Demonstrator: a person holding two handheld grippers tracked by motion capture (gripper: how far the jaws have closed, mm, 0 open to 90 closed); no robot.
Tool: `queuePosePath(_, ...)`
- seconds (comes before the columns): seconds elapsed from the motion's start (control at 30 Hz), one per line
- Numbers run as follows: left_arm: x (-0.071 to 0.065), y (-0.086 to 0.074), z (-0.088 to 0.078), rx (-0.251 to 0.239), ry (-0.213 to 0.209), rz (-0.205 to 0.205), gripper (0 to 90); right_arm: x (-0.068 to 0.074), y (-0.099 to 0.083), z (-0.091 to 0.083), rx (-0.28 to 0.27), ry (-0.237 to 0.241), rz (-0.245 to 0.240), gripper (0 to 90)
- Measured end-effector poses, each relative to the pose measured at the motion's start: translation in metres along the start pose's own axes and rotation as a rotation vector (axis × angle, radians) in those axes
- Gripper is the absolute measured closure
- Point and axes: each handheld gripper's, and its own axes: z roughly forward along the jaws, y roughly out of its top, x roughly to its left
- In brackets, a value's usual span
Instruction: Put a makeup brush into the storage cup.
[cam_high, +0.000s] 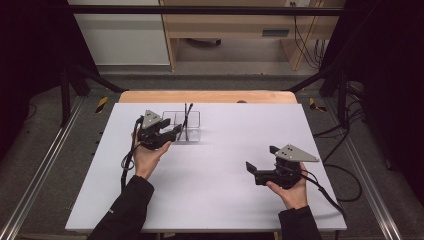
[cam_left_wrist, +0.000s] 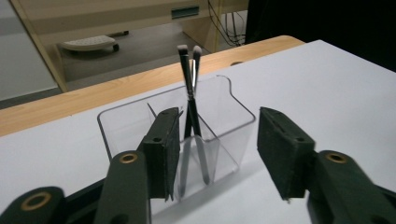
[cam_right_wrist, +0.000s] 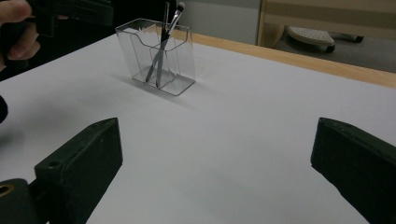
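Observation:
A clear plastic holder with compartments stands on the white table top toward the back left. Two dark make-up brushes lean upright in it, bristles up. My left gripper sits just left of the holder, jaws open and empty. In the left gripper view the holder and brushes stand just beyond the left gripper. My right gripper rests open and empty at the front right, far from the holder; the brushes show there too.
A wooden table edge runs along the back of the white top. Black frame bars and cables flank the table. Beyond it are a wooden desk and floor. The left hand and its gripper show top left in the right gripper view.

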Motion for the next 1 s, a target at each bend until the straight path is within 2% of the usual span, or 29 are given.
queuePosePath(0.27,-0.007,-0.01,-0.03,-0.01,-0.064,0.027,32.2,0.0,0.002,-0.003,-0.02,-0.006,0.002,2.7)
queuePosePath(0.47,-0.013,-0.022,-0.048,-0.016,-0.071,0.047,24.5,-0.001,0.002,-0.005,-0.026,-0.008,0.006,2.7)
queuePosePath(0.77,-0.016,-0.04,-0.065,0.008,-0.072,0.074,14.7,-0.001,0.002,-0.006,-0.024,-0.015,0.001,2.6)
queuePosePath(1.0,-0.008,-0.053,-0.081,-0.007,-0.062,0.041,10.9,-0.003,0.001,-0.008,-0.022,-0.019,0.005,2.6)
